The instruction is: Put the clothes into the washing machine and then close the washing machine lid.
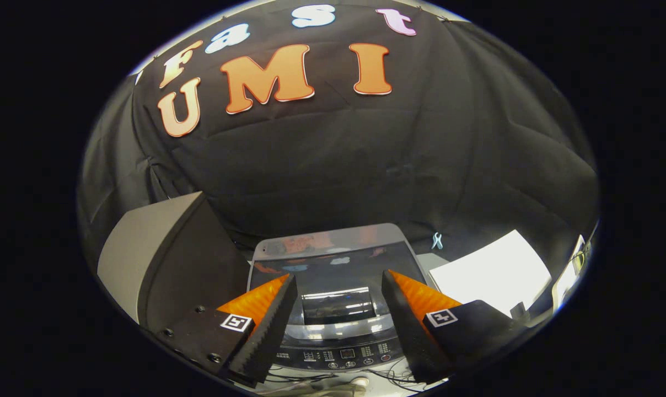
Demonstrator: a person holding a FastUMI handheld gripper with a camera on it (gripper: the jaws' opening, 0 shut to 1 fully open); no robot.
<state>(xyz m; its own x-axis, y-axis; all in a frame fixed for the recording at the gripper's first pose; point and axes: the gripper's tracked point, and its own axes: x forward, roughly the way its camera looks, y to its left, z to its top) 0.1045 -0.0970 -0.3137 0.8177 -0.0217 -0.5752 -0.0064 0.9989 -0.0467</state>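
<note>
2 orange-and-black fingers [280,320] of the gripper [338,325] stand spread apart with nothing between them. Below and just ahead sits the washer [333,325], its dark glass lid [333,259] shut flat and the control panel [341,353] nearest the fingers. A grey box [145,248] stands left of it; a white sheet [490,273] lies right.

The washing machine [338,286] stands just ahead of the gripper [338,286], its lid [333,259] down, seen between the two spread fingers [267,325]. A box [145,248] stands left of it, a sheet [490,273] lies right, and a clip [436,240] hangs behind.
</note>
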